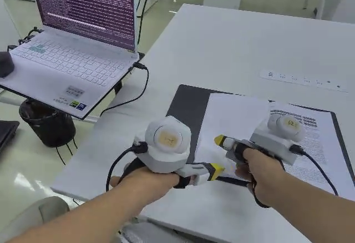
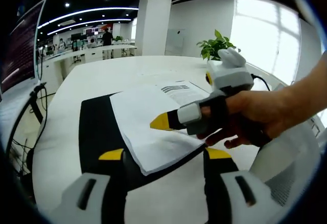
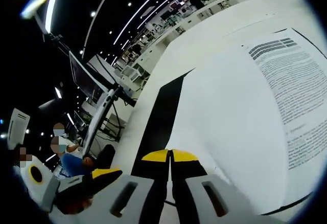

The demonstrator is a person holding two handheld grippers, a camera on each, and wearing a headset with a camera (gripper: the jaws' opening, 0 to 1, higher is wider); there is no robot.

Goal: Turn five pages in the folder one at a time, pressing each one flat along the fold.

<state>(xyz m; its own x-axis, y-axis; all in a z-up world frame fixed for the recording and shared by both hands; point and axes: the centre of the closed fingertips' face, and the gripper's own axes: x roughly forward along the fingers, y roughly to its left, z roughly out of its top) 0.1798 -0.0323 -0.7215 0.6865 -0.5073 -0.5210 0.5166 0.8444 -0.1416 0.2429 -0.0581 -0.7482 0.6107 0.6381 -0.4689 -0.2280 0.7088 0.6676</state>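
I saw the black folder lying open on the white table, centre right of the head view, a white page uppermost. My left gripper was released, jaws apart near the page's corner; my right gripper was clenched, tips together by the page's edge

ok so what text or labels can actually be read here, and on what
No text here is legible enough to quote.
laptop screen: rows of terminal text, too small to read.
page in the folder: bold heading and paragraphs, too blurred.
palm-rest stickers: too small.
power strip: markings too small.
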